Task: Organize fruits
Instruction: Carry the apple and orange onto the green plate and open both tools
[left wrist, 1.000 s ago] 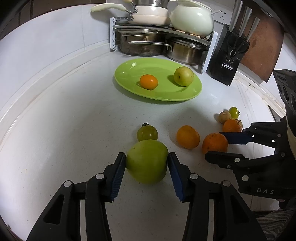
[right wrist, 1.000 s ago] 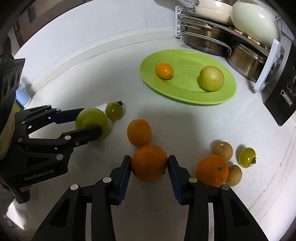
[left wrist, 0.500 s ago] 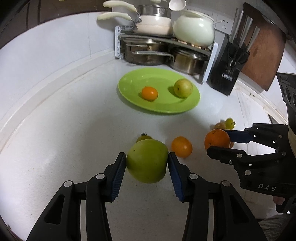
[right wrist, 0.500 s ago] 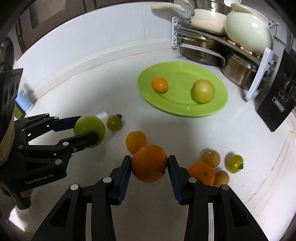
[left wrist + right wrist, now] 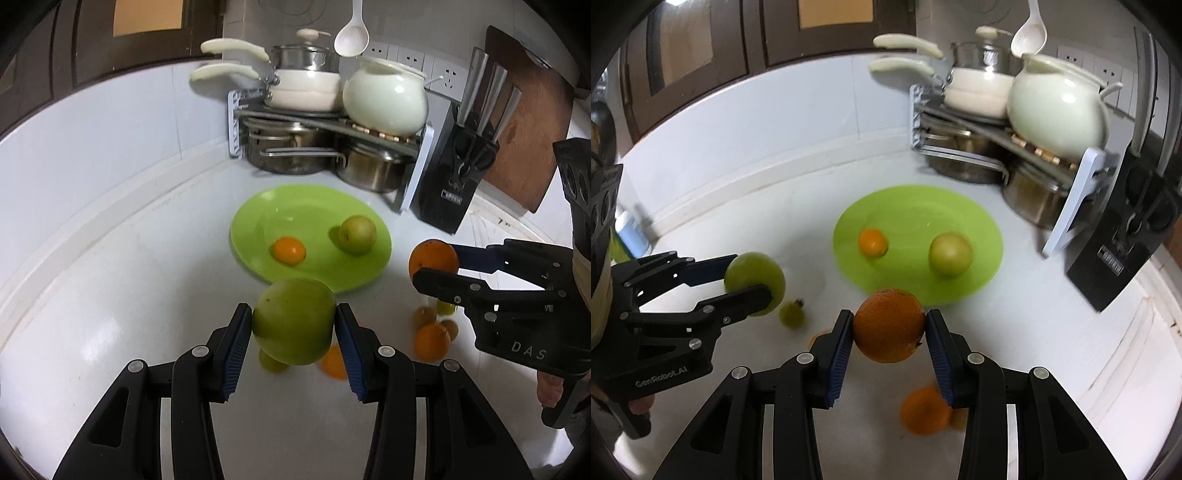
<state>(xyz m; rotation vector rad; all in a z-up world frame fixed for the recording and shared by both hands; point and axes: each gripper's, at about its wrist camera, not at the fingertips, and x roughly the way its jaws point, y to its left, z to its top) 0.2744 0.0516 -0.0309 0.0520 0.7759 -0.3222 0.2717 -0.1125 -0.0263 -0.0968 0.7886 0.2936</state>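
Left claw point(image 5: 293, 328) with green apple point(image 5: 293, 320), right claw point(image 5: 889, 330) with orange point(image 5: 888, 325), both higher off counter point(image 5: 110, 295) now.

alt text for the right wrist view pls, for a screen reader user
The right hand-held gripper holds an orange above a white counter, facing a green plate with two fruits. At left, the left hand-held gripper holds a green apple; loose fruit lies below.
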